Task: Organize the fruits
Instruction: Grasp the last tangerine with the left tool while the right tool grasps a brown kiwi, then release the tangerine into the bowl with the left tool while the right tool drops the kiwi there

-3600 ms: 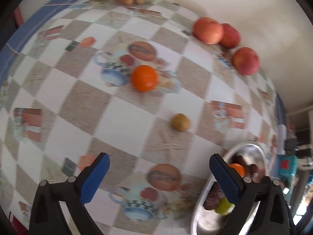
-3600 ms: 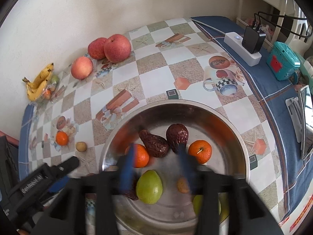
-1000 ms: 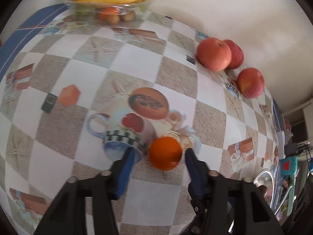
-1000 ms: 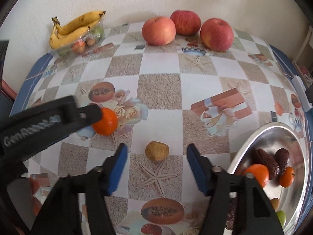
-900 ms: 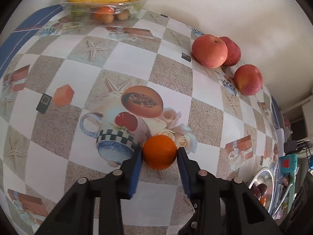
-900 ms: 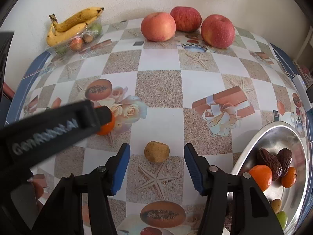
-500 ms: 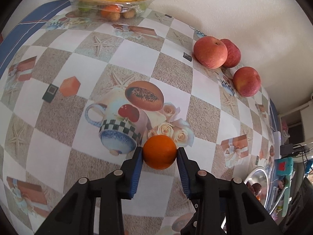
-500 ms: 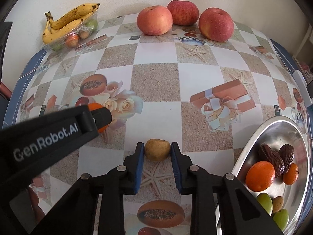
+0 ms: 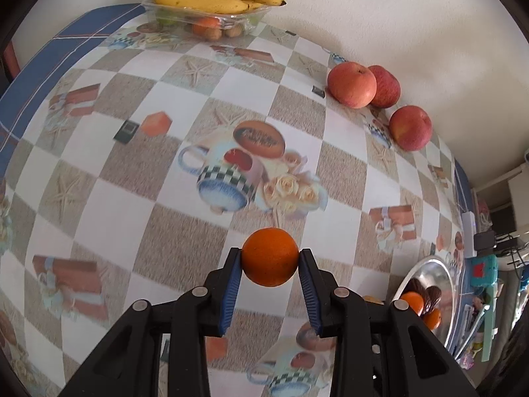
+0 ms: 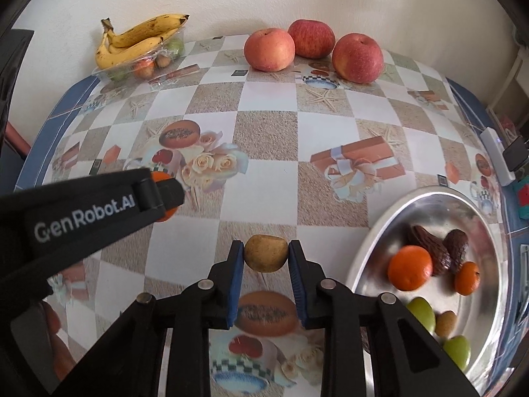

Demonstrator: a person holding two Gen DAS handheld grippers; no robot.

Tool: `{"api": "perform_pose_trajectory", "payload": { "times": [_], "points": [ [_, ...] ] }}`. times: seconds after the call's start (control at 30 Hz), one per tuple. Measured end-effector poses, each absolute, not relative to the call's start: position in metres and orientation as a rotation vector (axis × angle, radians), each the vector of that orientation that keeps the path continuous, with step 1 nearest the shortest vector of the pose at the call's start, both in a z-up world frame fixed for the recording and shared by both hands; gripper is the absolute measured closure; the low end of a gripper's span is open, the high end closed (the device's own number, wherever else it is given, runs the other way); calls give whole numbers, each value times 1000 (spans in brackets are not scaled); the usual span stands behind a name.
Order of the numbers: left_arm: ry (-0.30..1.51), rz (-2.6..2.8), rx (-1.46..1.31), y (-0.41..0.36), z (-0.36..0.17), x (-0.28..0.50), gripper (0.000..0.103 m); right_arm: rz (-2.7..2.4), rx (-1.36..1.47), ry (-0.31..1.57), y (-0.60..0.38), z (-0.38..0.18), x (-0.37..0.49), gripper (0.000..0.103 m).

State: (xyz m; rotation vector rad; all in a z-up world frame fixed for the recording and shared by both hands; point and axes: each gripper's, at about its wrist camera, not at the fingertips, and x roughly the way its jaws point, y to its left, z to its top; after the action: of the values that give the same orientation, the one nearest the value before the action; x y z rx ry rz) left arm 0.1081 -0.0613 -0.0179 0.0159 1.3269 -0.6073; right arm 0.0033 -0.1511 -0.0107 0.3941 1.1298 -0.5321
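My left gripper is shut on an orange and holds it above the patterned tablecloth. It shows in the right wrist view at the left, with the orange mostly hidden by its fingers. My right gripper is shut on a small brown fruit, held just off the cloth. A metal bowl at the right holds oranges, dark dates and green fruits. It also shows at the right edge of the left wrist view.
Three apples sit by the back wall. A clear tray with bananas and small fruits stands at the back left. A white power strip and a teal box lie at the table's right edge.
Both grippers closed on their fruits, the left on the orange and the right on the brown fruit. The left has since lifted the orange off the cloth.
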Motion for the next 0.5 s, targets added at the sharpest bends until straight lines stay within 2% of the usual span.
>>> {"api": "perform_pose_trajectory", "payload": {
  "times": [0.5],
  "points": [
    [1329, -588, 10, -47, -10, 77, 66, -543, 416, 1120, -144, 5, -37, 75]
  ]
}}
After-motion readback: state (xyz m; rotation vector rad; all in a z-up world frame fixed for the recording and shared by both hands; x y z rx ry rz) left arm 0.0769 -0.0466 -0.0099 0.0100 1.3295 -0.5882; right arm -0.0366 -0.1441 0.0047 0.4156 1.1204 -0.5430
